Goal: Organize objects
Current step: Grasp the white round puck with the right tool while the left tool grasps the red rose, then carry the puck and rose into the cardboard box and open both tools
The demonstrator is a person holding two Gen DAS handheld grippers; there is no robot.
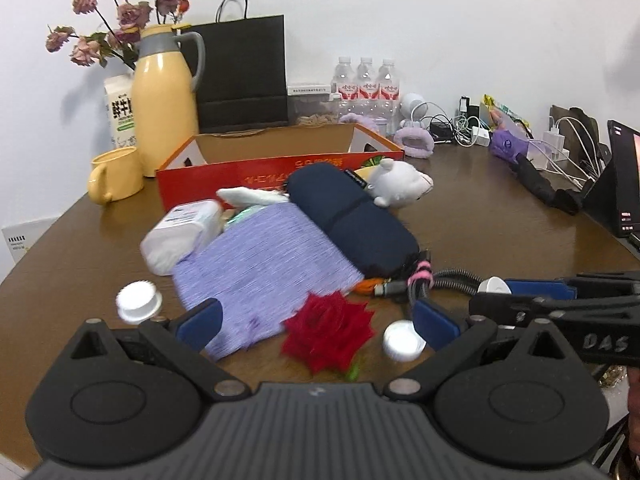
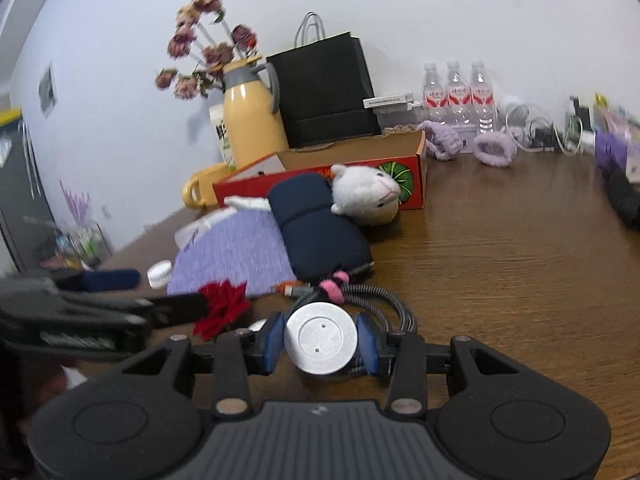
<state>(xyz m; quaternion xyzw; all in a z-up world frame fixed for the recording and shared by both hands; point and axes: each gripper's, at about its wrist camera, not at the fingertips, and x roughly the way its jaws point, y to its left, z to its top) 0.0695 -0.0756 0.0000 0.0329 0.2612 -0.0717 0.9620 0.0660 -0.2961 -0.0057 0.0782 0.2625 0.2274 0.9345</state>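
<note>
A pile lies on the brown table in front of an open red cardboard box (image 1: 280, 168): a purple cloth (image 1: 264, 268), a navy pouch (image 1: 352, 216), a white plush toy (image 1: 400, 184), a tissue pack (image 1: 180, 232), a red fabric rose (image 1: 328, 330), a braided cable (image 1: 448, 280) and two white caps (image 1: 138, 300) (image 1: 402, 340). My left gripper (image 1: 316, 324) is open, its fingers either side of the rose. My right gripper (image 2: 320, 342) is shut on a round silver disc (image 2: 320, 338) just above the cable (image 2: 376, 296); it also shows in the left wrist view (image 1: 520, 292).
A yellow thermos (image 1: 164, 100), yellow mug (image 1: 116, 176), milk carton, dried flowers and black paper bag (image 1: 244, 76) stand behind the box. Three water bottles (image 1: 368, 84), purple knitted items, chargers and cables line the back. A black umbrella (image 1: 540, 184) and a tablet lie right.
</note>
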